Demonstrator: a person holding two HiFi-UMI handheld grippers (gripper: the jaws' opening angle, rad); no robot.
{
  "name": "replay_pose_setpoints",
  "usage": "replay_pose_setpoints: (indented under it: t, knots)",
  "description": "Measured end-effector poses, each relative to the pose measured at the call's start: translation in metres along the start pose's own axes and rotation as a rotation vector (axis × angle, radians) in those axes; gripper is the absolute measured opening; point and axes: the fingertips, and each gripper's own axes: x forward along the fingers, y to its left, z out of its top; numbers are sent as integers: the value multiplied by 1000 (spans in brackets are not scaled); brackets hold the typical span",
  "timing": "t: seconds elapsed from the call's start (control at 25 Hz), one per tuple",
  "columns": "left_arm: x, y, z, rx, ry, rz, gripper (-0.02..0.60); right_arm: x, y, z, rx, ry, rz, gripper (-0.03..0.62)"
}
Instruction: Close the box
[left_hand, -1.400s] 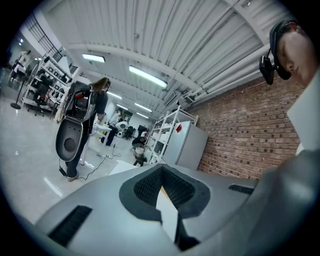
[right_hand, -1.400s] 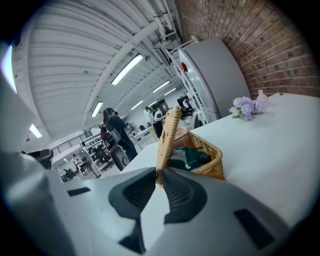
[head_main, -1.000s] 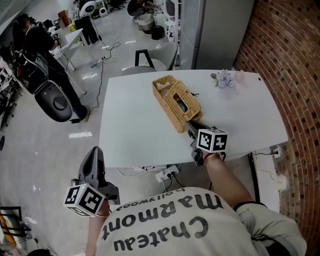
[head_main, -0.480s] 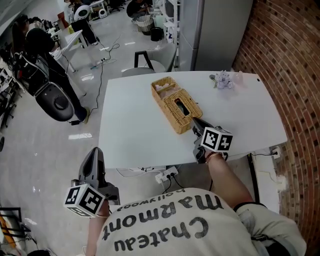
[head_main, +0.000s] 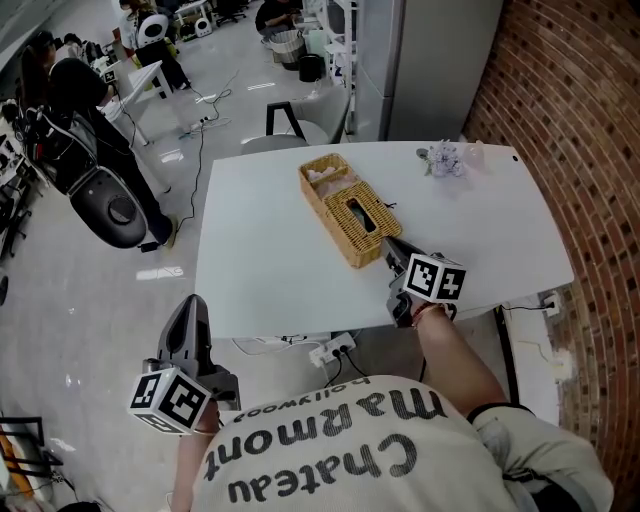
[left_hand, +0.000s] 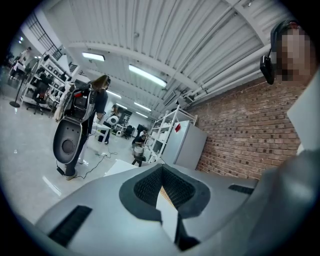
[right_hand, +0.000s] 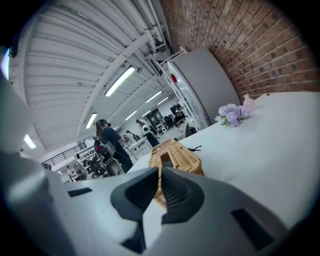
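A woven wicker box (head_main: 345, 213) lies slantwise on the white table (head_main: 270, 260). Its slotted lid (head_main: 361, 218) covers the near part, and the far end (head_main: 322, 173) shows pale contents. My right gripper (head_main: 391, 247) sits just off the box's near end with its jaws together and nothing between them. Whether it touches the wicker I cannot tell. In the right gripper view the box (right_hand: 175, 153) shows straight ahead past the right gripper (right_hand: 160, 170). My left gripper (head_main: 190, 306) hangs shut below the table's front edge, far from the box. In the left gripper view the left gripper (left_hand: 162, 168) is empty.
A small bunch of lilac flowers (head_main: 444, 158) lies at the table's far right, also in the right gripper view as flowers (right_hand: 231, 113). A brick wall (head_main: 580, 150) runs along the right. A black scooter (head_main: 105, 200) and people stand on the floor to the left.
My right gripper has slid a little to the right, away from the box's near end. The box now sits slightly further left. The left gripper has not moved.
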Motion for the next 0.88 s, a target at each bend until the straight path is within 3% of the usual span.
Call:
replay_pose_setpoints:
  t: [0.4,0.88]
  knots:
    - [2,-5,-4,-15,17,-34,2,-16,5,5,-32,-22,-28,3]
    - [10,3,12,-7,52,-118,2,-53,75,49,-257,-197,-111,3]
